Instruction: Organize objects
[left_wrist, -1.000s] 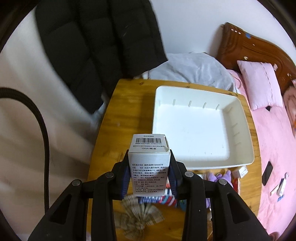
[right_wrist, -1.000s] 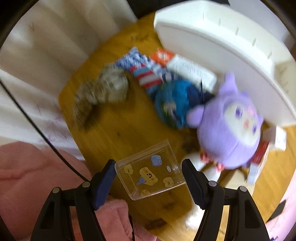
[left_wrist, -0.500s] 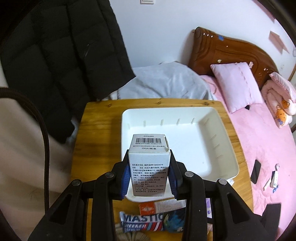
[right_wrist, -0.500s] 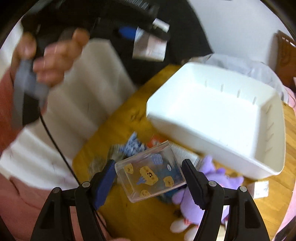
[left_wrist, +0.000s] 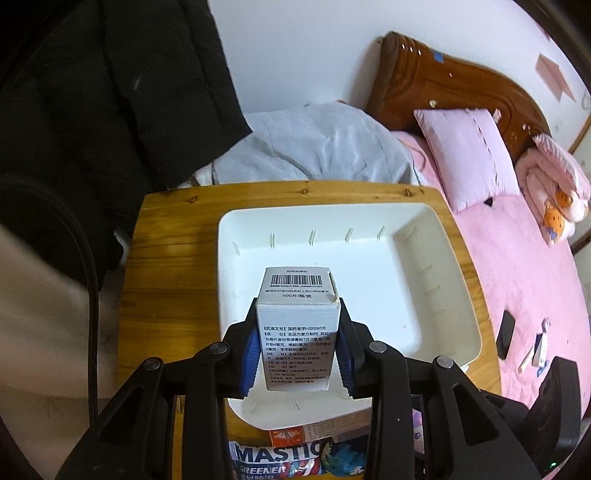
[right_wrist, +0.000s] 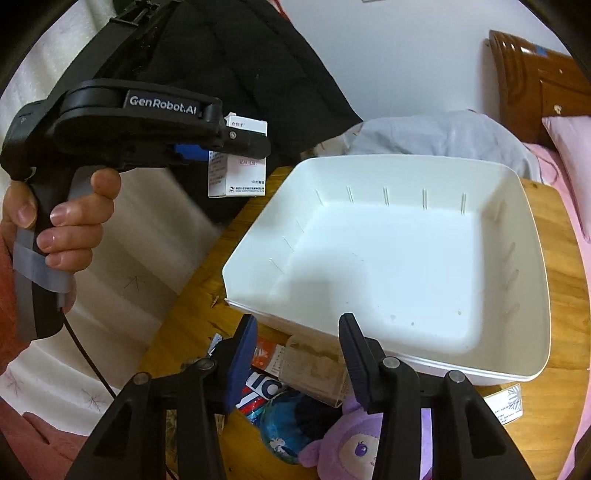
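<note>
A white printed cardboard medicine box (left_wrist: 297, 332) is clamped by the left gripper (left_wrist: 297, 354) above the white plastic tray (left_wrist: 424, 236), while nothing is seen between the right gripper's (right_wrist: 297, 363) just-narrowed jaws.

A white medicine box (left_wrist: 298, 334) printed with a barcode and black text stands upright at centre frame above the near part of an empty white rectangular tray (left_wrist: 448, 334) on the wooden table.

Left hand-held gripper (left_wrist: 298, 349) clamped shut; right hand-held gripper (right_wrist: 299, 356) narrowing, nothing between its jaws.
</note>
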